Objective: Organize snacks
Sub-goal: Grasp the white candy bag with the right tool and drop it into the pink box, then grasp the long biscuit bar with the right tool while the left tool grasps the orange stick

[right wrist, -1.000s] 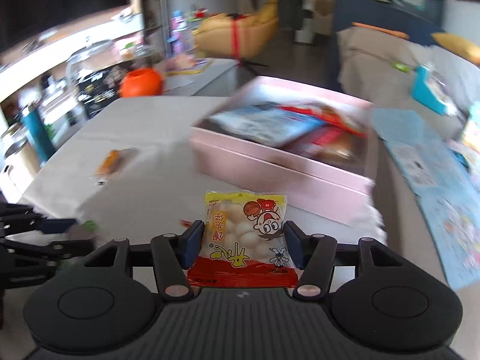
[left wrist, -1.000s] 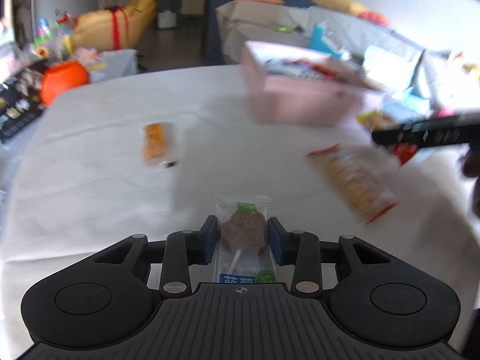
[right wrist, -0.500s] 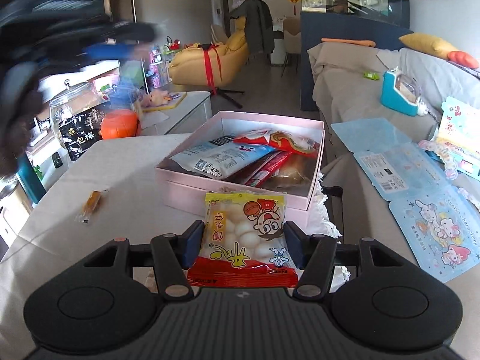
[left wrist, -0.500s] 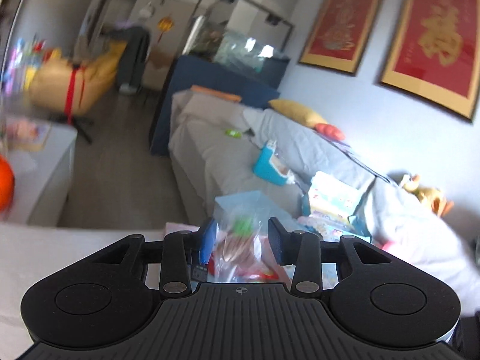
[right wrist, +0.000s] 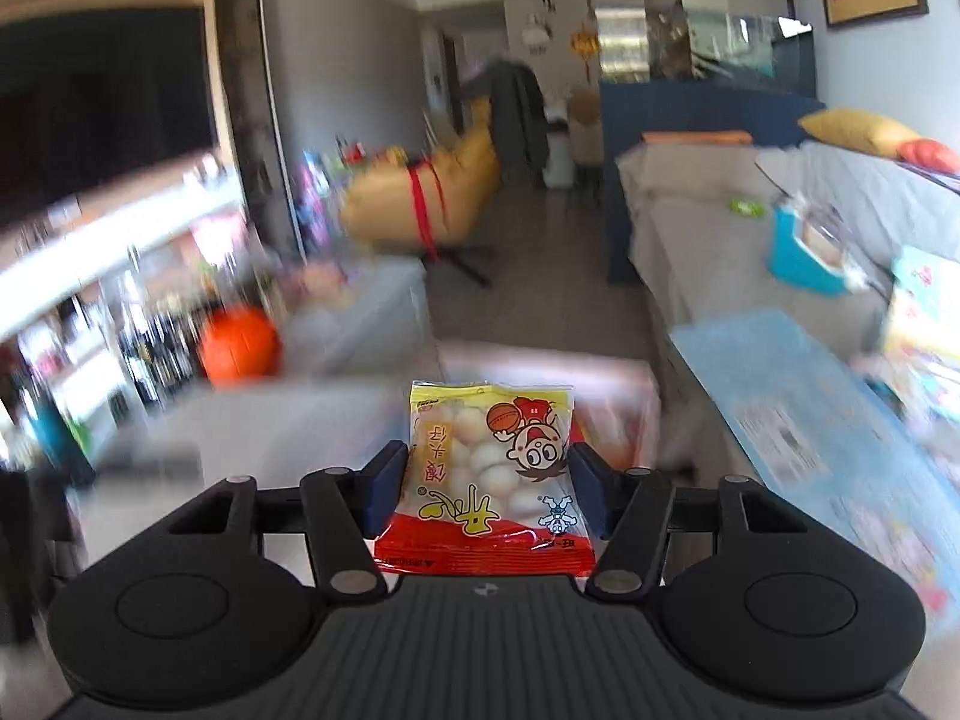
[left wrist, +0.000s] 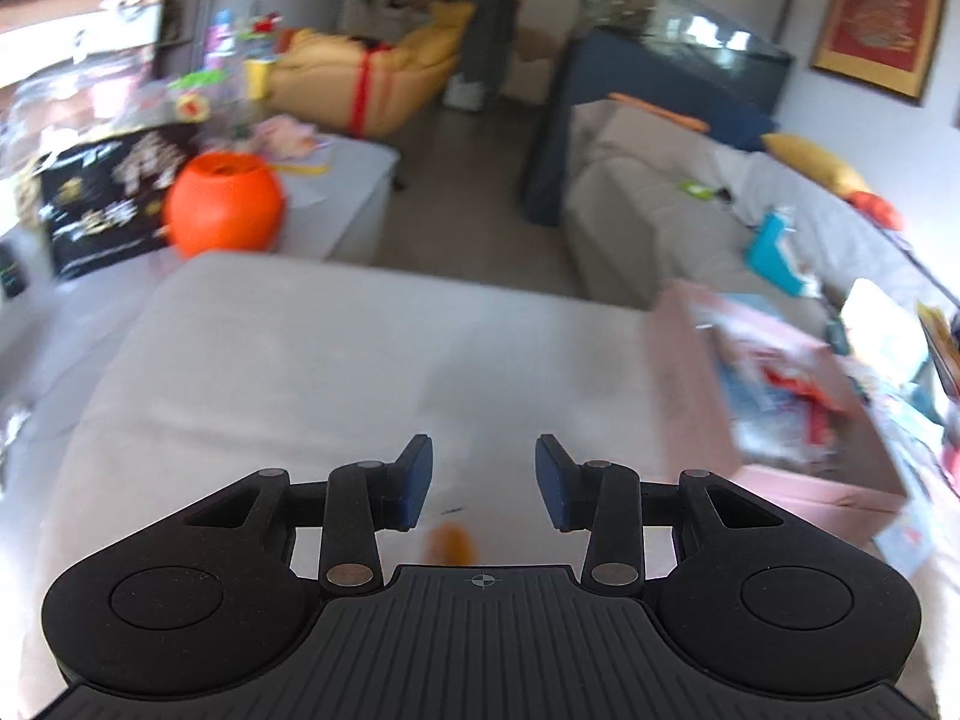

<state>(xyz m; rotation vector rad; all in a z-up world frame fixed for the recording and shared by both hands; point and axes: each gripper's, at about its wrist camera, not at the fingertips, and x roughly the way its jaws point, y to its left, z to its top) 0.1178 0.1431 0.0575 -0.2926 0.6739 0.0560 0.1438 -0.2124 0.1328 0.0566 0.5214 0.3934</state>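
Snack packet [right wrist: 489, 474] sits upright between the right gripper [right wrist: 489, 480] pads, long axis running along the fingers, red end toward the camera. Jaws are opening; pads look just at the packet's edges, so it reads as release in progress. Pink box [right wrist: 600, 384] lies directly ahead and below, blurred, its near wall just past the packet top. My read: the drop depends on the packet being over the box opening, not its rim; can't confirm from here.

Left gripper [left wrist: 483, 474] is empty, jaws apart. Orange snack [left wrist: 450, 543] on the white table [left wrist: 288, 360] lies just under and behind its pads, so left is nearer. From the left view the box [left wrist: 774, 420] sits off right.
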